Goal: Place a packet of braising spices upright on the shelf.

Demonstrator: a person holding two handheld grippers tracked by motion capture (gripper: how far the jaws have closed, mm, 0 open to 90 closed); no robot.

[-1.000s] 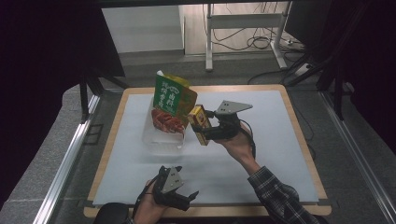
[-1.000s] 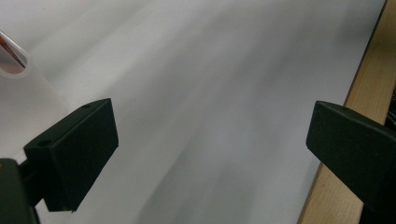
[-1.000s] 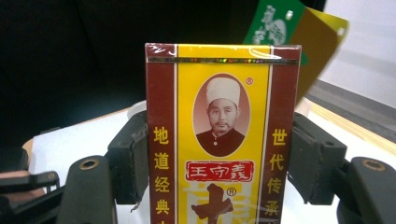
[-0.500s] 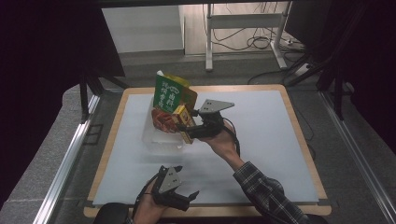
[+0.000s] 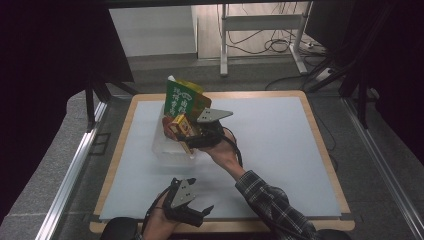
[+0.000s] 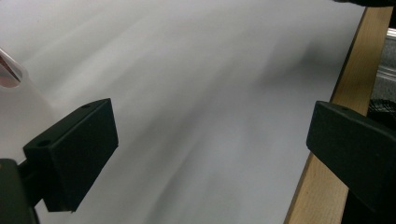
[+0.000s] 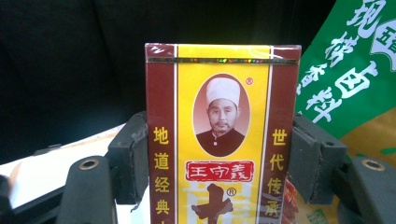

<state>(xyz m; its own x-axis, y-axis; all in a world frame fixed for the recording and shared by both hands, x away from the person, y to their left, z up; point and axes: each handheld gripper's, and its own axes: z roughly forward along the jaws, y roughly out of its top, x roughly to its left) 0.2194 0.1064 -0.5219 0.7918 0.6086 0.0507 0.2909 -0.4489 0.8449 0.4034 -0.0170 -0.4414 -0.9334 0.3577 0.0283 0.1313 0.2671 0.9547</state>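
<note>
Box: a small flat carton (image 7: 223, 135), yellow front with dark red bands down both sides and across the top, wrapped in clear glossy film.
Box print: an oval portrait sits in the upper middle; below it a red label with yellow characters, then a large dark red character; yellow characters run down each red band.
Box top edge: a thin shiny strip crosses just under the top.
Box place: in the high view the box (image 5: 181, 129) is held above the left-centre of the mat, tilted, just over a clear tray (image 5: 165, 150).
Right gripper: the right gripper (image 7: 223, 158) clamps the box by its two long edges, black pads pressed on the red bands; in the high view it (image 5: 192, 136) comes in from the right with the grey plate on top.
Right hand: a hand (image 5: 220, 152) in a plaid sleeve carries it.
Pouch: a green pouch (image 5: 182, 100) with white characters and a yellow top stands in the tray right behind the box; it is at the right edge of the right gripper view (image 7: 355, 70).
Left gripper: the left gripper (image 6: 210, 154) has its jaws wide apart with nothing between them, hanging over bare mat (image 6: 196, 93) near the wooden edge (image 6: 327, 140); in the high view it (image 5: 200, 216) is at the front of the table.
Table: white mat (image 5: 280, 145) on a wooden board.
</note>
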